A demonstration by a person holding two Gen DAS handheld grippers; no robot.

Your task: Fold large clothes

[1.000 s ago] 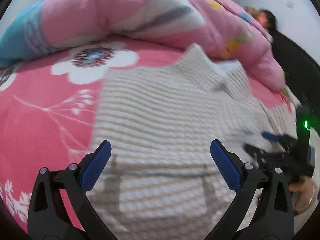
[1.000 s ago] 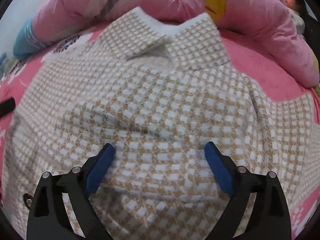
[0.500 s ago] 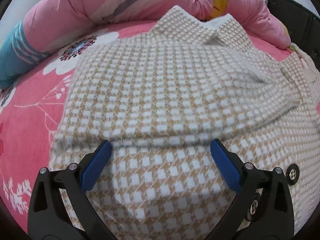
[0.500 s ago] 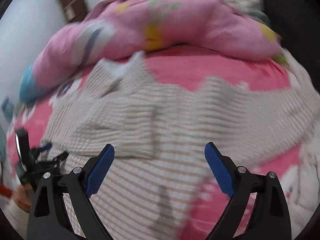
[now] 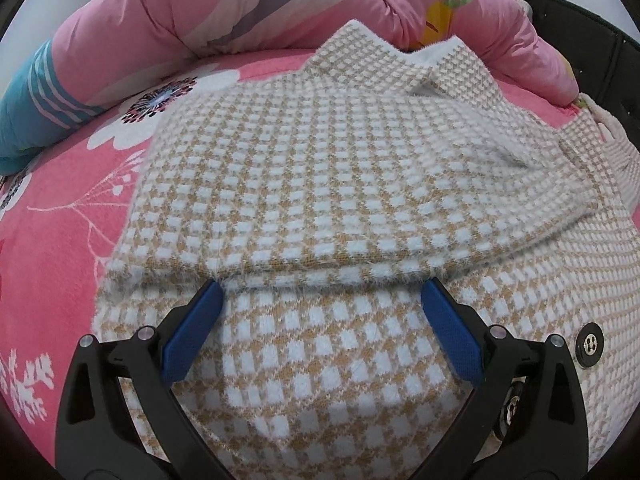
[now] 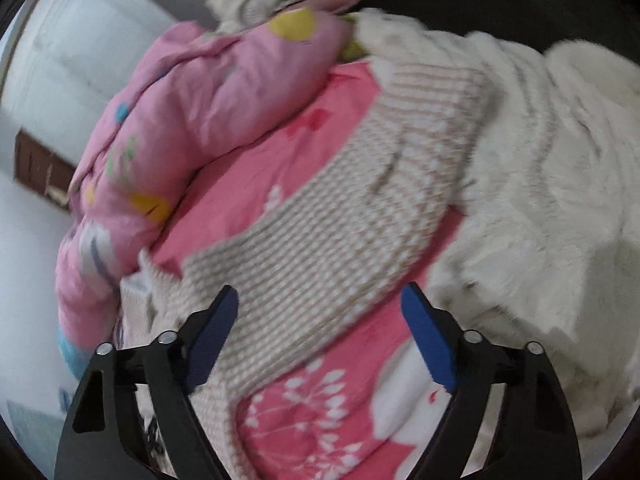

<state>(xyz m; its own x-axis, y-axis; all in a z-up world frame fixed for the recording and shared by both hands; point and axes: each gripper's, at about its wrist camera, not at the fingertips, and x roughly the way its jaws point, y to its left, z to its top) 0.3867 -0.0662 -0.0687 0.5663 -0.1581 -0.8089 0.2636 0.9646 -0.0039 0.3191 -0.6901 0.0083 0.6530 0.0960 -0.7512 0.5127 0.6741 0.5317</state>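
Checked coat (image 5: 320, 184) beneath left claw (image 5: 320, 300)

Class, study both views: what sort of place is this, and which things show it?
Most likely a bedroom at home. A beige-and-white checked knit coat lies spread on a bed covered by a pink floral sheet, a bulky pink patterned quilt is bunched along its far side, and a fluffy white blanket sits nearby.

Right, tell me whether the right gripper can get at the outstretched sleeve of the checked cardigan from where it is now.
Probably yes. The right gripper is open, and the sleeve lies flat on the pink floral sheet just ahead of it, nothing on top. The white fluffy garment sits beside the sleeve, not across the approach.
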